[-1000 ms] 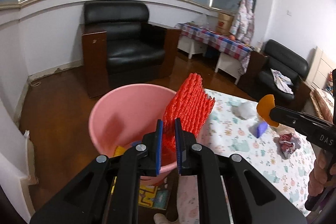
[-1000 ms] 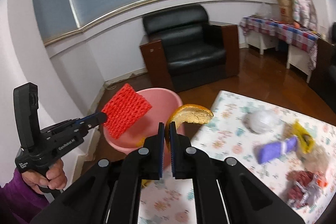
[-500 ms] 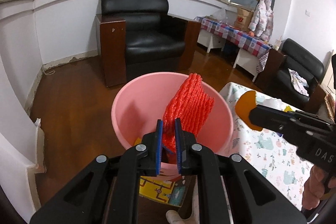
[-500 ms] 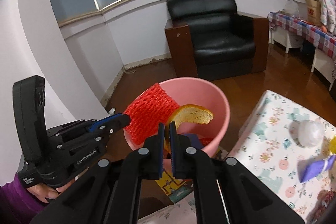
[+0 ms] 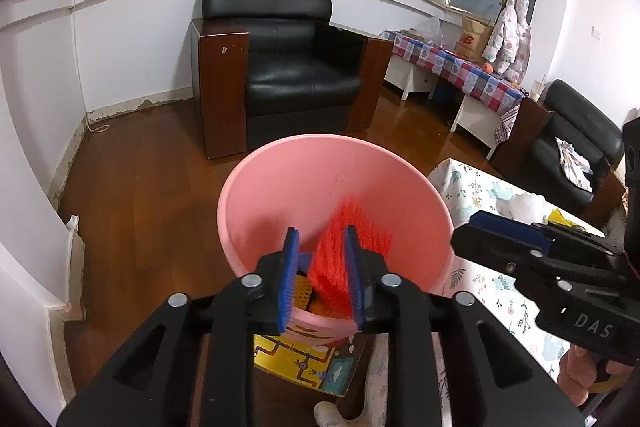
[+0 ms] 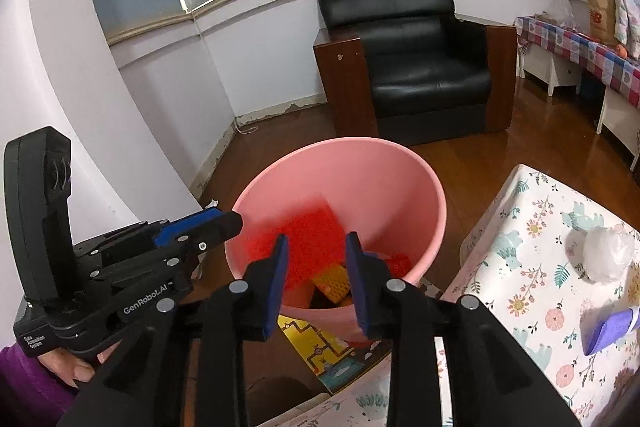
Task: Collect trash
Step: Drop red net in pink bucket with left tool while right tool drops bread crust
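While our left gripper (image 5: 320, 267) is opening its jaws over the pink bin (image 5: 280, 187), the red foam net (image 5: 340, 251) hangs between the blue pads, blurred and apparently slipping free into the bin; we judge that the pads no longer press on it. It looks very light, soft and springy, a ribbed mesh that crushes under a pinch and catches on rough pads, so we would take such a piece by an edge with a gentle squeeze and expect it to cling a moment on release. From the right wrist view the same net (image 6: 308, 227) shows low inside the bin (image 6: 400, 167), above yellow and orange scraps on the bottom. Our right gripper (image 6: 314, 275) is opening too, its jaws moderately apart with nothing between them. Beside the bin, the floral tabletop (image 6: 532, 227) holds more to collect: a crumpled white wad (image 6: 608, 255), which we judge light and yielding enough to pinch anywhere across its bulk, and a flat purple wrapper (image 6: 608, 327), likely thin and slick, best taken at a raised end. Under the bin lies a yellow patterned mat (image 5: 304, 363) on the wooden floor. Behind stands a black armchair (image 5: 288, 67).
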The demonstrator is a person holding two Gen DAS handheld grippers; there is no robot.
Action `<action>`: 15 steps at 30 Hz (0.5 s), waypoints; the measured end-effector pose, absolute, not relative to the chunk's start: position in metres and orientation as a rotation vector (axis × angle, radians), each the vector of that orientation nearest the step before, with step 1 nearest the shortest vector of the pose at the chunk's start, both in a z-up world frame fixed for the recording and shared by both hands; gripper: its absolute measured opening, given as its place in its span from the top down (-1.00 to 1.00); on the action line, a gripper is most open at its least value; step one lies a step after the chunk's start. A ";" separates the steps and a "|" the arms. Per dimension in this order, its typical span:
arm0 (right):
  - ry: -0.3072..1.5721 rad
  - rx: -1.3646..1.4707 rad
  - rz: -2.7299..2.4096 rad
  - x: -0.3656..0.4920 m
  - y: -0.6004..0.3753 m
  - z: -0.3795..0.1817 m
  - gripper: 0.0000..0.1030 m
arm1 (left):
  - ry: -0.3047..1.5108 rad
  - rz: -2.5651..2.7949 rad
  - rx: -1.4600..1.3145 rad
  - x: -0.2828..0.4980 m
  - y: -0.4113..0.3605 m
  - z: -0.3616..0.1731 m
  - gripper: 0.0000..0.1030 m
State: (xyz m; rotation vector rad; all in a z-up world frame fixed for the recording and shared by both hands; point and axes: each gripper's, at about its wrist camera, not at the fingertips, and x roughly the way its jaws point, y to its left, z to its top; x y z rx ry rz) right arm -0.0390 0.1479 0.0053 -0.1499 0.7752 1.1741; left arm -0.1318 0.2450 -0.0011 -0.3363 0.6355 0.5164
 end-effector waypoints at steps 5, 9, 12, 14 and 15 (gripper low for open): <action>0.776 -0.128 1.155 -0.036 0.133 0.007 0.42 | 0.637 0.519 -0.333 -0.131 0.243 0.001 0.44; 0.790 -0.100 1.131 -0.033 0.117 0.005 0.42 | 0.632 0.503 -0.322 -0.131 0.240 0.001 0.44; 0.797 -0.088 1.105 -0.033 0.104 0.005 0.42 | 0.631 0.481 -0.310 -0.127 0.229 0.003 0.44; 0.797 -0.083 1.085 -0.032 0.093 0.005 0.42 | 0.627 0.458 -0.301 -0.124 0.222 0.004 0.44; 0.798 -0.082 1.074 -0.032 0.088 0.005 0.42 | 0.625 0.446 -0.295 -0.122 0.218 0.005 0.44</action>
